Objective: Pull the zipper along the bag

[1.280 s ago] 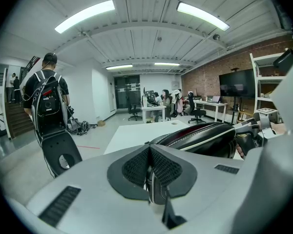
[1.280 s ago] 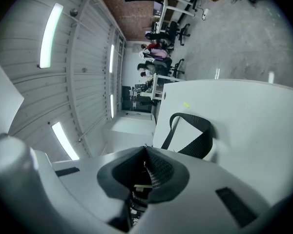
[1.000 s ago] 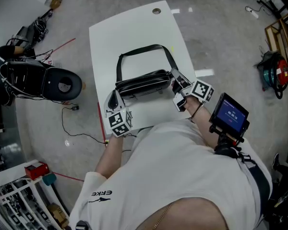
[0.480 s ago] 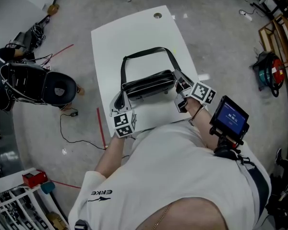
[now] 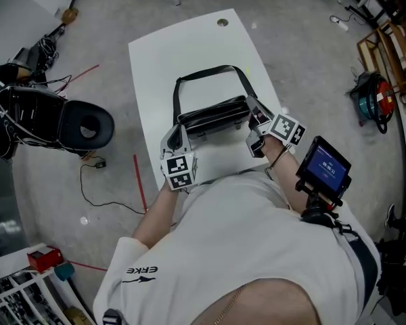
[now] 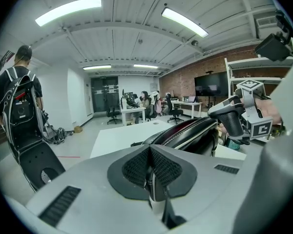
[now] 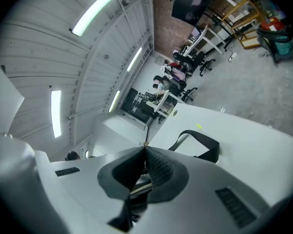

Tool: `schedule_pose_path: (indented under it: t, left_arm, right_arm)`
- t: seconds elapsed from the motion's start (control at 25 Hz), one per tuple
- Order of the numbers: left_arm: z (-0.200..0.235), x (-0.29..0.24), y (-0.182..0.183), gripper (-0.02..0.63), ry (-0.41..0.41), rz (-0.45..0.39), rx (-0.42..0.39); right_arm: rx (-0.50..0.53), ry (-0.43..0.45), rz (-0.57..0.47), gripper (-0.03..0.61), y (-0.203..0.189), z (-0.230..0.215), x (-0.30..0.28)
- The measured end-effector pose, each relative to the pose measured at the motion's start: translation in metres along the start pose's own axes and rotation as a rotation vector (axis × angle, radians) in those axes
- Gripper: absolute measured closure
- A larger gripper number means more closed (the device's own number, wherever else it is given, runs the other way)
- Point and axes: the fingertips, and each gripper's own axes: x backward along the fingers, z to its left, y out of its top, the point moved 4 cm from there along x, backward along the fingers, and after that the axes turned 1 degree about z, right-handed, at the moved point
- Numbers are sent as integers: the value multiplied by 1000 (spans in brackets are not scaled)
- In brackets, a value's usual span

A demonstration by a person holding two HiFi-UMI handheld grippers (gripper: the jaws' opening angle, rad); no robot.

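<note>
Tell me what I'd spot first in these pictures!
A shiny black bag with a long strap lies in the middle of the white table. The left gripper and the right gripper, both grey, sit at its two ends. A black chair stands left of the table.

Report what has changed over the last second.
The left hand-held gripper moved a little rightward over the table, and the left end of the black bag, pinched in its jaws, shifted with it. The right hand-held gripper kept its place at the bag's right end, jaws shut.
</note>
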Motion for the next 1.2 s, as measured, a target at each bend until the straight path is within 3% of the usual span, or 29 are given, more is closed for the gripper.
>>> schedule_pose_path:
  t: [1.2]
  left_arm:
    - [-32,-19,11,611,-94,-16,-22]
  right_arm:
    - [103,1,33,566,-3,33,-7]
